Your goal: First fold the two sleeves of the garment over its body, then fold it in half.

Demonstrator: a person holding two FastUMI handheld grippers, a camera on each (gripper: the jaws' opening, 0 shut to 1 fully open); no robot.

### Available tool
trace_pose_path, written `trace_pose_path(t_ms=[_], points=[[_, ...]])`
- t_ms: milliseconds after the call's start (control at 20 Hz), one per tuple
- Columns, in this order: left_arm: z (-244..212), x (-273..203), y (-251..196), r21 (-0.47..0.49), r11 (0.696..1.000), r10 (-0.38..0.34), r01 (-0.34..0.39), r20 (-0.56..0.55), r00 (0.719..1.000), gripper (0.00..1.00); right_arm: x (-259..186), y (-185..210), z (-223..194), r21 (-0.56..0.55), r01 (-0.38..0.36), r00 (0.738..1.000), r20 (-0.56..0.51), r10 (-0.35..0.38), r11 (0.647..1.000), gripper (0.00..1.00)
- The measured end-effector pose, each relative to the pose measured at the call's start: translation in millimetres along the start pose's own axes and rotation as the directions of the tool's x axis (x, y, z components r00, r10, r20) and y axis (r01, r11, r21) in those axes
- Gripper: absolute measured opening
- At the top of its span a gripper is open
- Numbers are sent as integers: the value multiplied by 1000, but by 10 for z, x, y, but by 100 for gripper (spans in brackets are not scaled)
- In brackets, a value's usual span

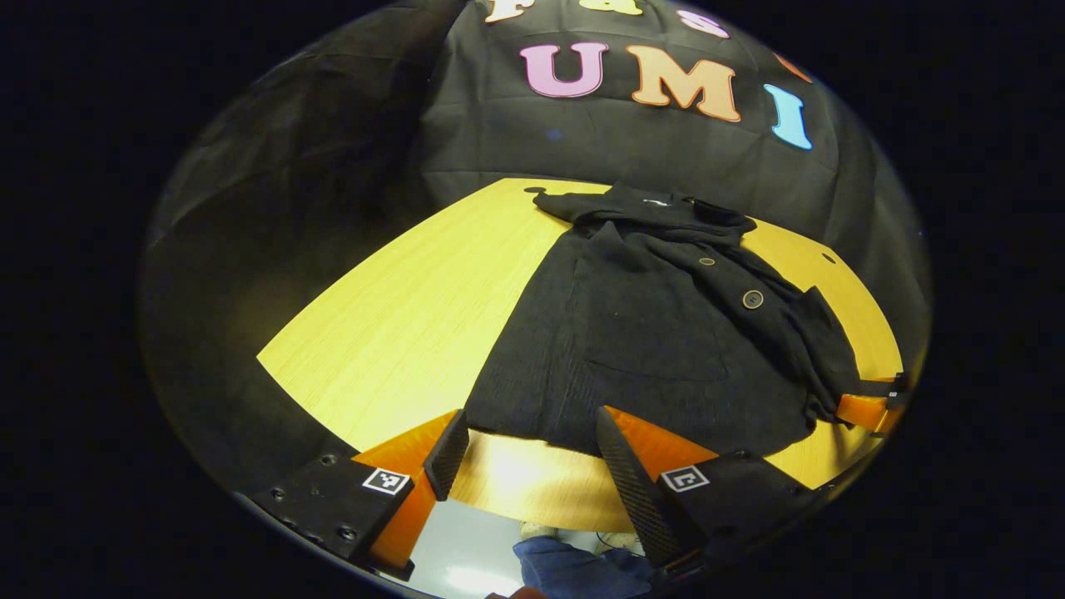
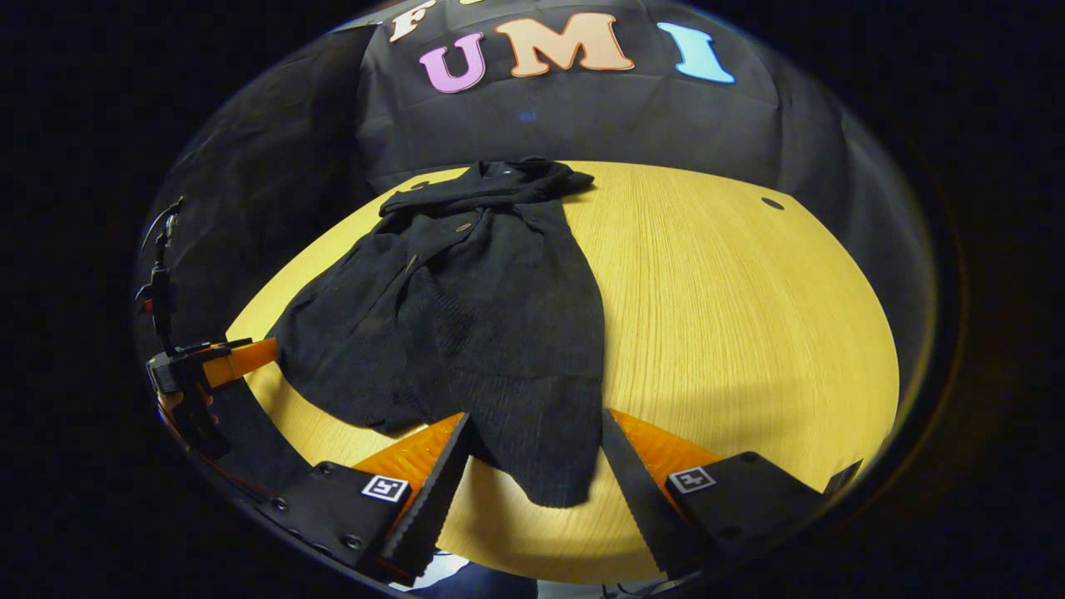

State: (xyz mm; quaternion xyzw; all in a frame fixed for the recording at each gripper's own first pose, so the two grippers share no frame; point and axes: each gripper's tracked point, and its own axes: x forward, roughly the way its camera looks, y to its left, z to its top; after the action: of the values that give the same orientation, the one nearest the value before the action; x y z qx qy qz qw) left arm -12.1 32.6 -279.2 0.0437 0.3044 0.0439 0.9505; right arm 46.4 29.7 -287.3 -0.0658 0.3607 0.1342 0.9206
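A black buttoned garment (image 1: 657,333) lies on the yellow wooden table (image 1: 416,316), collar far and hem near. Its sleeves look laid in over the body, in loose folds. In the left gripper view, my left gripper (image 1: 532,459) stands open at the table's near edge. The hem's left corner sits just beyond its fingertips. In the right gripper view, the garment (image 2: 466,316) reaches down between the fingers of my right gripper (image 2: 537,481). That gripper is open, and the hem's right corner lies in the gap without either finger pressing on it. Farther off, each view shows the other gripper (image 2: 212,366) (image 1: 869,409) at the garment's side.
The table (image 2: 749,333) has a wide bare stretch to the garment's right in the right gripper view, with a small dark hole (image 2: 772,203) near the far edge. Black cloth walls stand behind. A person's blue-clad legs (image 1: 574,566) are below the near edge.
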Motion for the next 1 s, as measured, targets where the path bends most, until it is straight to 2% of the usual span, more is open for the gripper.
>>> trace_pose_path(t_ms=[200, 250, 350, 400, 750, 900, 1000], points=[[-46, 76, -57, 13, 1000, -8, 8, -19, 1000, 93, 34, -3, 0, -26, 27, 1000, 6, -27, 999, 97], [-40, 78, -54, 11, 1000, -9, 9, -15, 1000, 94, 33, -7, 4, -26, 35, 999, 9, -34, 999, 92], [-58, 86, -54, 5, 1000, -16, 16, -16, 1000, 94, 50, -12, 2, -32, 49, 999, 13, -49, 998, 92], [-55, 92, -57, -2, 1000, -19, 19, -13, 1000, 94, 57, 6, -9, -35, 54, 998, 17, -53, 998, 96], [-74, 90, -81, 8, 999, -32, 31, 23, 999, 94, 61, 26, -19, 1, 79, 996, 47, -79, 997, 95], [-65, 91, -125, 18, 998, -67, 66, 26, 997, 88, 76, 59, -23, 3, 88, 995, 45, -89, 996, 75], [-59, 111, -167, 27, 995, -91, 91, 19, 996, 83, 84, 69, -21, 9, 84, 996, 36, -84, 996, 73]])
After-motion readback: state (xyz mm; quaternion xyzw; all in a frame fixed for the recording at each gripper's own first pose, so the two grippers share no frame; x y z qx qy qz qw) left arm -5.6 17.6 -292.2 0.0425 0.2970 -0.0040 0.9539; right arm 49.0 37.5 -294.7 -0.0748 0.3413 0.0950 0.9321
